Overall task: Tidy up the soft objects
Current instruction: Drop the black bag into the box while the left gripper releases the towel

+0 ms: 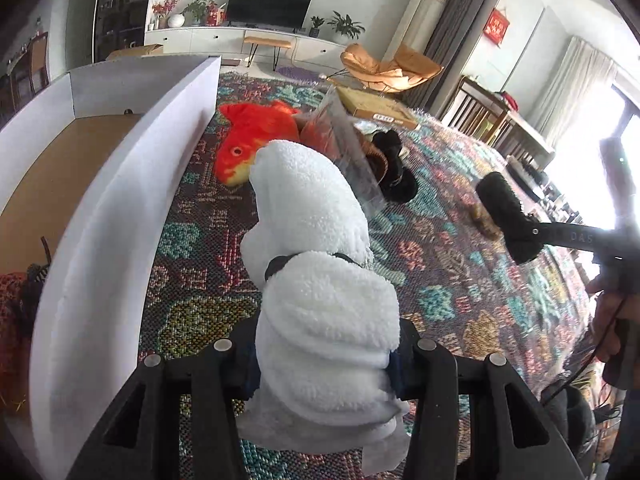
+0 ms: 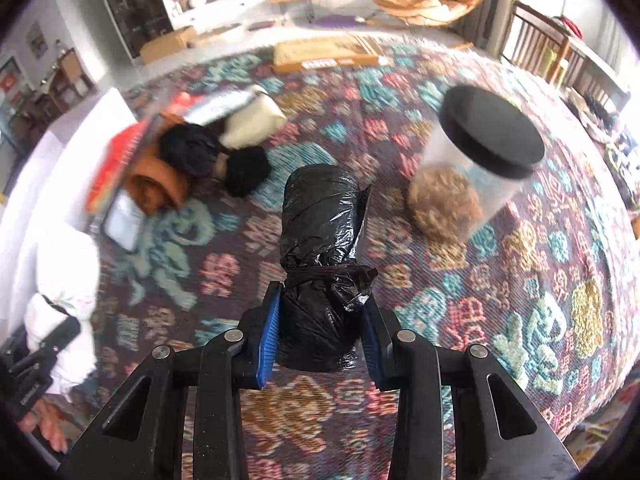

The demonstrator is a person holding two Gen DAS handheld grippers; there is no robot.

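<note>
My left gripper is shut on a rolled white fluffy towel, which sticks out ahead of the fingers above the patterned cover. Just to its left stands an open white box with a brown floor. My right gripper is shut on a roll of black plastic bags, its blue pads pressing both sides, lifted off the cover. The left wrist view shows that black roll at the right. In the right wrist view the white towel is at the far left.
An orange fish plush, a clear packet and black soft items lie in a heap beyond the towel. An orange roll and a cream pad lie there too. A clear jar with a black lid stands at the right.
</note>
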